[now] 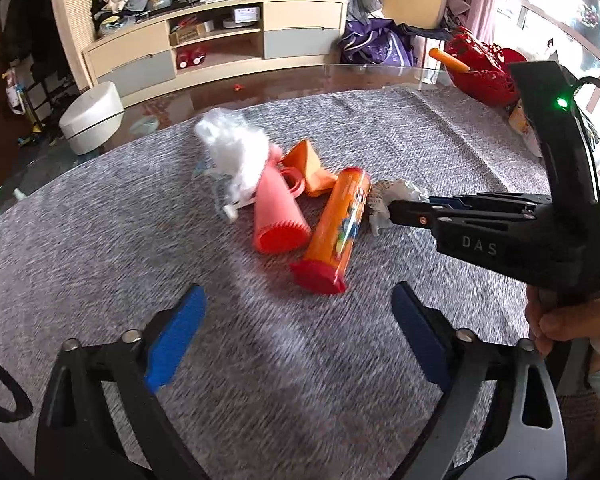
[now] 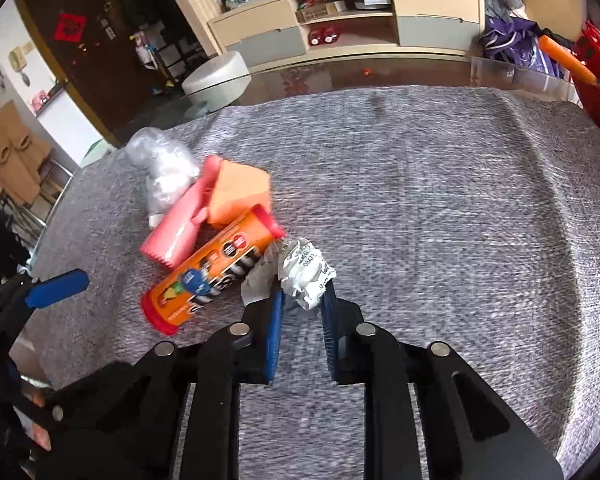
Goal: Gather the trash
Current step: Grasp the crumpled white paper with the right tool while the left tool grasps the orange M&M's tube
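A pile of trash lies on the grey cloth: an orange candy tube (image 1: 334, 226) (image 2: 214, 270) with red caps, a pink cone-shaped piece (image 1: 276, 210) (image 2: 180, 232), an orange wrapper (image 1: 312, 168) (image 2: 240, 194), and a clear crumpled plastic bag (image 1: 232, 144) (image 2: 160, 168). My right gripper (image 2: 304, 292) (image 1: 396, 210) is shut on a crumpled white-silver wrapper (image 2: 306, 274) (image 1: 394, 196) just right of the tube. My left gripper (image 1: 296, 312) is open and empty, in front of the tube's red cap; one of its blue fingers (image 2: 58, 284) shows in the right wrist view.
The grey cloth (image 1: 380, 132) covers a glass table (image 1: 340, 76). A red basket (image 1: 482, 68) with an orange stick (image 1: 448, 60) stands at the far right edge. Beyond are a white round stool (image 1: 92, 116), a TV cabinet (image 1: 220, 48) and purple bags (image 1: 376, 42).
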Action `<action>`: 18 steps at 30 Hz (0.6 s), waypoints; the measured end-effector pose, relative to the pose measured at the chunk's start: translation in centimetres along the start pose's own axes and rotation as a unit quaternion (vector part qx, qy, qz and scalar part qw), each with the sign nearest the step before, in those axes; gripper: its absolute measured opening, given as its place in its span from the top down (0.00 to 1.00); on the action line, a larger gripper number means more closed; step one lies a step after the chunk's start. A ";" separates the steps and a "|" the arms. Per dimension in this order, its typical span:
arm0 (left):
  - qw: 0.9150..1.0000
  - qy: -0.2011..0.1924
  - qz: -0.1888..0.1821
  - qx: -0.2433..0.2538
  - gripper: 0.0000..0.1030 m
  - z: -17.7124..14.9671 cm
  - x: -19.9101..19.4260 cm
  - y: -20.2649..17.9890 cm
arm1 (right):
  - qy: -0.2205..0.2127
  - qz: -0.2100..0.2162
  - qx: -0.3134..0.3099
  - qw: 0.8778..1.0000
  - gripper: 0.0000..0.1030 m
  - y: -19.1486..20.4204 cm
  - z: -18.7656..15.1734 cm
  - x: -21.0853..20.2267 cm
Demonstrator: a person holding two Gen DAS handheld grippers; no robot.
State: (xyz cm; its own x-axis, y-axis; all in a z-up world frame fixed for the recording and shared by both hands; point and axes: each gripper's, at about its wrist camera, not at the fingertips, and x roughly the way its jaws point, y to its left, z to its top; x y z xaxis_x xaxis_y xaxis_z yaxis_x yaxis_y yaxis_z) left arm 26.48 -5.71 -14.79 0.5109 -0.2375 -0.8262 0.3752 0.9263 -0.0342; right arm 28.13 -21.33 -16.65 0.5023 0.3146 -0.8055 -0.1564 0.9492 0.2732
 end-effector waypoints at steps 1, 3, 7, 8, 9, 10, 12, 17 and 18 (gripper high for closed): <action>1.000 0.000 -0.001 0.003 0.25 0.2 0.3 -0.2 | -0.003 -0.005 0.002 1.000 0.83 -0.5 -0.1 -0.3; 1.000 -0.003 -0.011 0.008 0.27 0.7 0.8 -0.6 | -0.007 -0.009 0.008 1.000 0.83 -1.3 -0.2 -1.0; 1.000 -0.017 -0.024 0.000 0.28 1.6 1.7 -1.2 | -0.019 -0.023 0.012 0.999 0.83 -2.6 -0.1 -2.0; 0.999 -0.016 -0.027 -0.006 0.28 1.8 2.1 -1.2 | -0.022 -0.026 0.013 0.999 0.83 -3.0 -0.1 -2.3; 0.999 -0.014 -0.030 -0.010 0.28 2.0 2.4 -1.2 | -0.025 -0.028 0.014 0.999 0.83 -3.2 0.1 -2.5; 0.999 -0.014 -0.029 -0.012 0.28 2.2 2.7 -1.4 | -0.026 -0.028 0.016 0.999 0.83 -3.5 0.2 -2.5; 1.000 -0.013 -0.023 -0.009 0.35 2.4 3.3 -1.6 | -0.026 -0.029 0.017 0.999 0.83 -4.0 0.1 -2.8; 0.999 -0.009 -0.031 0.001 0.40 2.7 4.1 -1.8 | -0.024 -0.034 0.015 0.999 0.83 -4.5 0.2 -2.8; 0.999 -0.006 -0.033 0.001 0.40 2.8 4.4 -1.9 | -0.023 -0.032 0.017 0.999 0.83 -4.6 0.2 -2.8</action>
State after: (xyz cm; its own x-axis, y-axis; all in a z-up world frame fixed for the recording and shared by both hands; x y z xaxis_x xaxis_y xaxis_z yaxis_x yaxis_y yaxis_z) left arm 30.16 -9.29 -16.75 0.4946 -0.3009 -0.8154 0.4097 0.9081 -0.0866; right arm 27.60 -26.58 -15.58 0.5499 0.2508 -0.7967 -0.0942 0.9664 0.2392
